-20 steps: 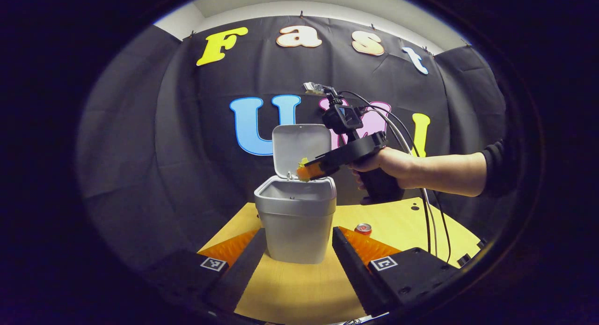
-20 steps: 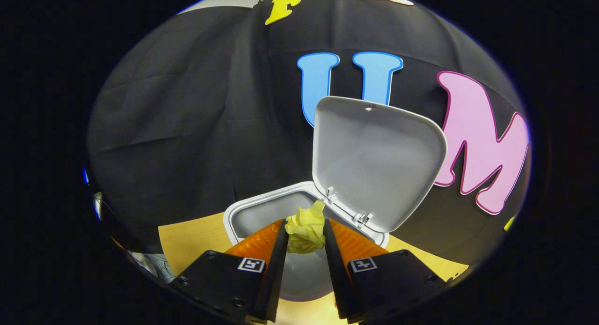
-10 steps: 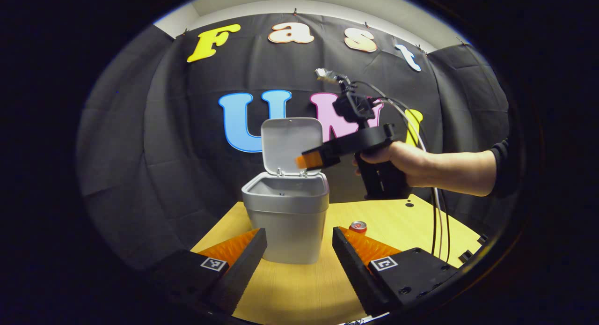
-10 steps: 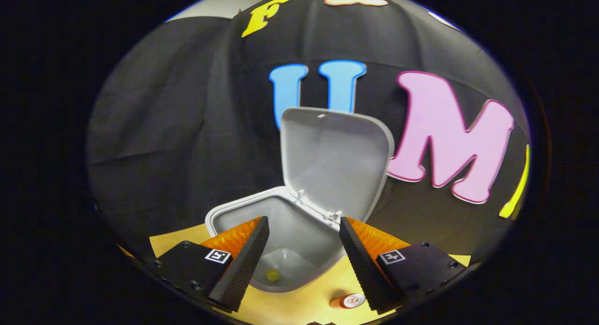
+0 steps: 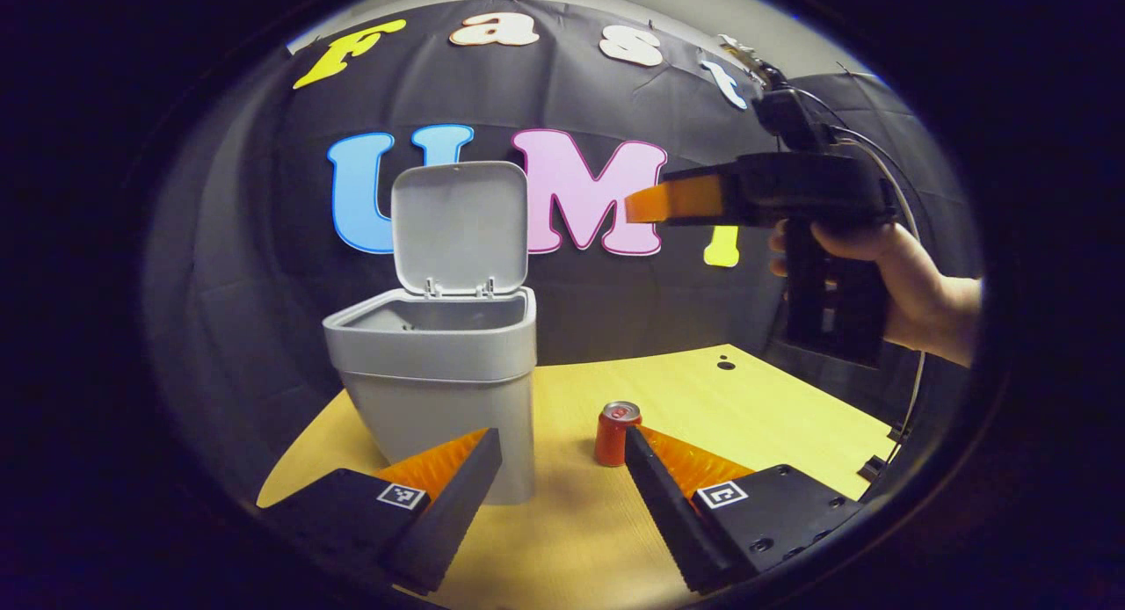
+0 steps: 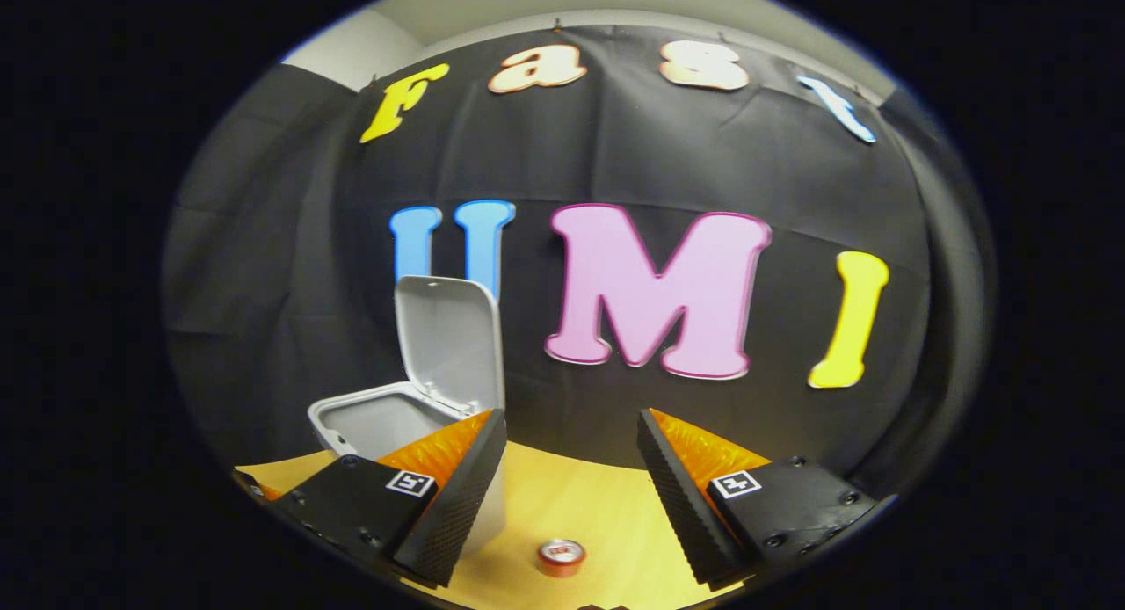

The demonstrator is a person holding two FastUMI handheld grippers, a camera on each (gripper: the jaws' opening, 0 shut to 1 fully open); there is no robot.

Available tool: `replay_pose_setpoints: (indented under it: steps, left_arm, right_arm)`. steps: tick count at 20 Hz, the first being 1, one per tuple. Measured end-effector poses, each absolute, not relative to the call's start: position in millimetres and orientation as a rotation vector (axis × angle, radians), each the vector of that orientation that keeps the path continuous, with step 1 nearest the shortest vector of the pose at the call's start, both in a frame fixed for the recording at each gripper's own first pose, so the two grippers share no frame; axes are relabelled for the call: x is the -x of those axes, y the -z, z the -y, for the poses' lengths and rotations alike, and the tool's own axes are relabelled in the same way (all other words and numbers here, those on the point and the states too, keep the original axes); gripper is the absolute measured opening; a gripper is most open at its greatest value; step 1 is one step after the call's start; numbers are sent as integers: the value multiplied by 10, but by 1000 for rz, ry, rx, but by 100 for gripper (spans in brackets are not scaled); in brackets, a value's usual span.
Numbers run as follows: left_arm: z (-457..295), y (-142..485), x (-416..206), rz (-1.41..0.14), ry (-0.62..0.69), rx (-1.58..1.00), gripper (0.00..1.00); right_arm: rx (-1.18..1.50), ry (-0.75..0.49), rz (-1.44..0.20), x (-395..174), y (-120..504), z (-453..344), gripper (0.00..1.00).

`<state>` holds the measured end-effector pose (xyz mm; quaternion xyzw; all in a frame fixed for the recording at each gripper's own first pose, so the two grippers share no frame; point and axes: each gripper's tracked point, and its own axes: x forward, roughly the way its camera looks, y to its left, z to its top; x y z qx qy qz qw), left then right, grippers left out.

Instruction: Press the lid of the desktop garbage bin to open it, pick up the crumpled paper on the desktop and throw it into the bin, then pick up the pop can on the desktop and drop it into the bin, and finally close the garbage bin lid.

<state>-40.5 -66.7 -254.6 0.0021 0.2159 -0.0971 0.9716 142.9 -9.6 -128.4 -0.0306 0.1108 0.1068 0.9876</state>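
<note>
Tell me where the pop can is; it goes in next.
The pop can stands upright on the desktop, right of the open garbage bin in the left gripper view, apart from it.

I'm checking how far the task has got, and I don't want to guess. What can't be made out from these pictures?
- Bin inside: in both views its front wall hides the bottom, so whether the paper lies in it cannot be told.
- Can: the label is too small to make out; in the right gripper view it sits low, near the edge.
- Bin base: the left gripper covers part of it.
- Right gripper: in the left gripper view its fingers are seen side-on, so the gap is unclear.
</note>
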Motion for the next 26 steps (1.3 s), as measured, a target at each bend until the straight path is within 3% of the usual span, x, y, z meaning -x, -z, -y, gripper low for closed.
replay_pose_setpoints:
  steps: [12, 21, 26]
  left_arm:
    - [1449, 4010, -381, -509, 271, -20, 97]
    - [1672, 4488, -865, -509, 275, -67, 96]
    - [1754, 4567, -961, -507, 283, -85, 96]
  right_arm:
    - [90, 114, -267, -551, 2007, 1680, 98]
    - [1, 202, -345, -352, 2571, 1940, 98]
    - [21, 187, -376, -330, 2689, 1975, 98]
